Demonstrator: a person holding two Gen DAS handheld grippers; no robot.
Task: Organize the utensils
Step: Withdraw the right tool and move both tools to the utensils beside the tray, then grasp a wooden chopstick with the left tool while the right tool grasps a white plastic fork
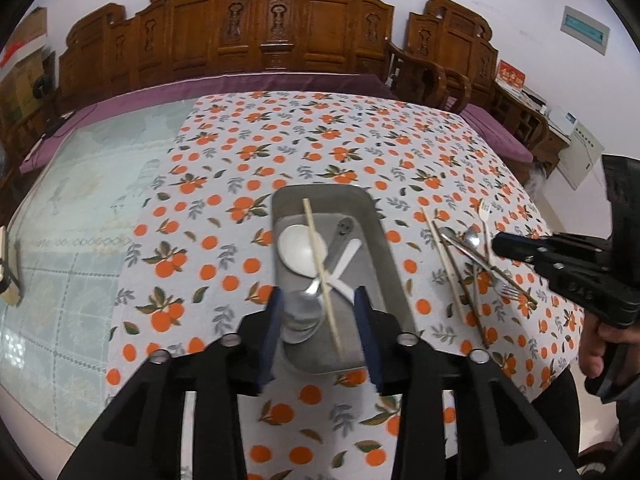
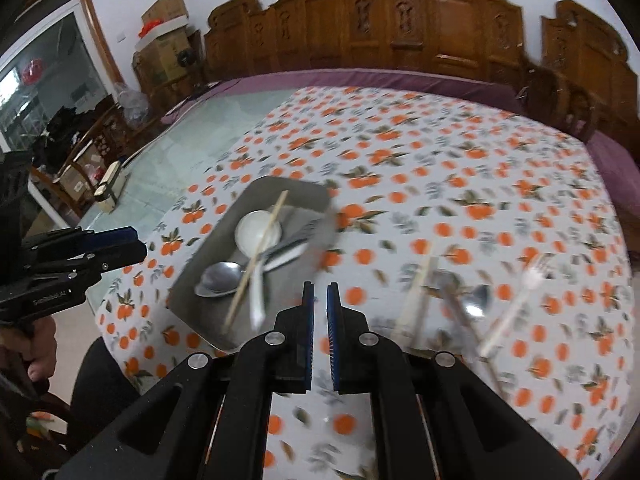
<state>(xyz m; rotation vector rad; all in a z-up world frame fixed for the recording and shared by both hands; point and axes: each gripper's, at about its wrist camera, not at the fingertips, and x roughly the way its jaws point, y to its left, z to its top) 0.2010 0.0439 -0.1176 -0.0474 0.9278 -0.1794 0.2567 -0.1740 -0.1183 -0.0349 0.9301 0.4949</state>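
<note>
A grey metal tray [image 1: 380,232] [image 2: 308,196] sits on the orange-print tablecloth. It holds a white ceramic spoon [image 1: 294,248] [image 2: 256,230], a metal spoon [image 1: 302,306] [image 2: 220,276], other cutlery and one pale chopstick [image 1: 320,268] [image 2: 258,256] lying across them. My left gripper [image 1: 319,300] is open and empty, just above the tray's near end. Right of the tray lie loose utensils: a pale chopstick [image 1: 442,258] [image 2: 416,300], dark chopsticks [image 1: 488,268], a metal spoon [image 1: 472,238] [image 2: 478,298] and forks [image 1: 485,216] [image 2: 516,308]. My right gripper [image 2: 320,292] is nearly shut and empty, between tray and pile; it also shows in the left wrist view [image 1: 516,246].
The tablecloth [image 1: 320,140] covers the right part of a glass-topped table [image 1: 80,220]. Carved wooden benches [image 1: 260,32] with purple cushions stand behind it. A small wooden object [image 2: 110,186] sits at the table's left edge. Cardboard boxes [image 2: 164,44] are stacked at the back left.
</note>
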